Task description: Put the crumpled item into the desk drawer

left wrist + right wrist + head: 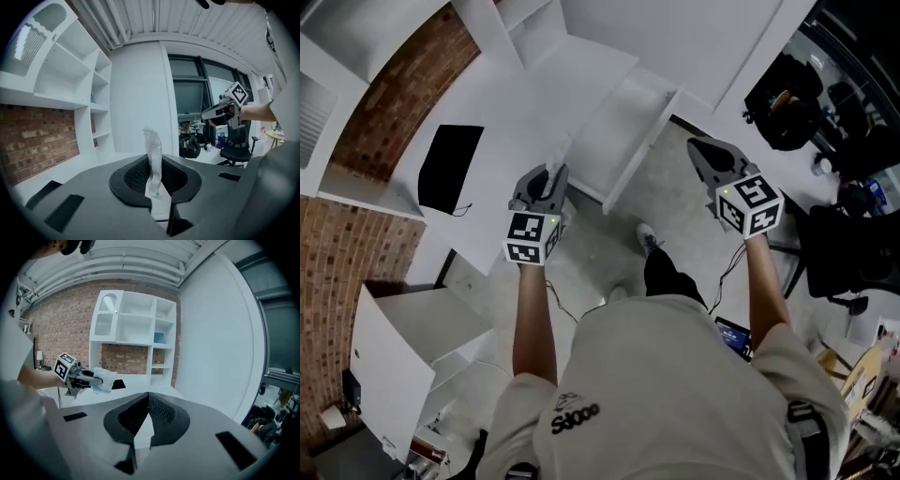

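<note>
Two grippers are held up on either side of the open desk drawer [623, 131]. The left gripper [548, 178] is just left of the drawer, near its corner, with its jaws clamped on the crumpled item [153, 154], a white wad with a touch of blue that sticks up from between the pads. The right gripper [698, 148] is right of the drawer and clear of it, with its jaws pressed together on nothing. A flat black object [450, 167] lies on the desk [502, 112], well left of the drawer.
</note>
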A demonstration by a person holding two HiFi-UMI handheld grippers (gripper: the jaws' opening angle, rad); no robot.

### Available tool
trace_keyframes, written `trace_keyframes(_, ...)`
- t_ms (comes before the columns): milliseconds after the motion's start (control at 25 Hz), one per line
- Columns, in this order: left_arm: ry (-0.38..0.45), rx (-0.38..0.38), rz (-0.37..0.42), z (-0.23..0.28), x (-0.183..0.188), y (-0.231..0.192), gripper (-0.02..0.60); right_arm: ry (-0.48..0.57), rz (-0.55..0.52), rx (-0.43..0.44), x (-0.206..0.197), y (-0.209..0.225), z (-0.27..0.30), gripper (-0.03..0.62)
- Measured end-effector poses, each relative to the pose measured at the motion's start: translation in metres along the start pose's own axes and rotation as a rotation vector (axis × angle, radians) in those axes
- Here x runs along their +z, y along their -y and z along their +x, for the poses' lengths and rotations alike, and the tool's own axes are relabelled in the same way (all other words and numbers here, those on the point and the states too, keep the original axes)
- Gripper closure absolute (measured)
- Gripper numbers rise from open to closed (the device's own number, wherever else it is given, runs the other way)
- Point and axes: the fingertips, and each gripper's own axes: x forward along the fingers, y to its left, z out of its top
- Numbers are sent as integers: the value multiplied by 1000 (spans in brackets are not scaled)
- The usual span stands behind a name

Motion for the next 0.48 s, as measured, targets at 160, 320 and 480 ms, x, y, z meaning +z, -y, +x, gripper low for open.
trace_keyframes(160,-71,11,-14,45,-17,-18,528,-33,-1,67,-5,32,55,588)
trace_keyframes(320,-155,15,2,91,-36,-35,528,-61,3,132,-14,62,109,588)
trace_keyframes(480,-244,17,1,133,-62,-48,528,-91,7,195,-33,81,157,588)
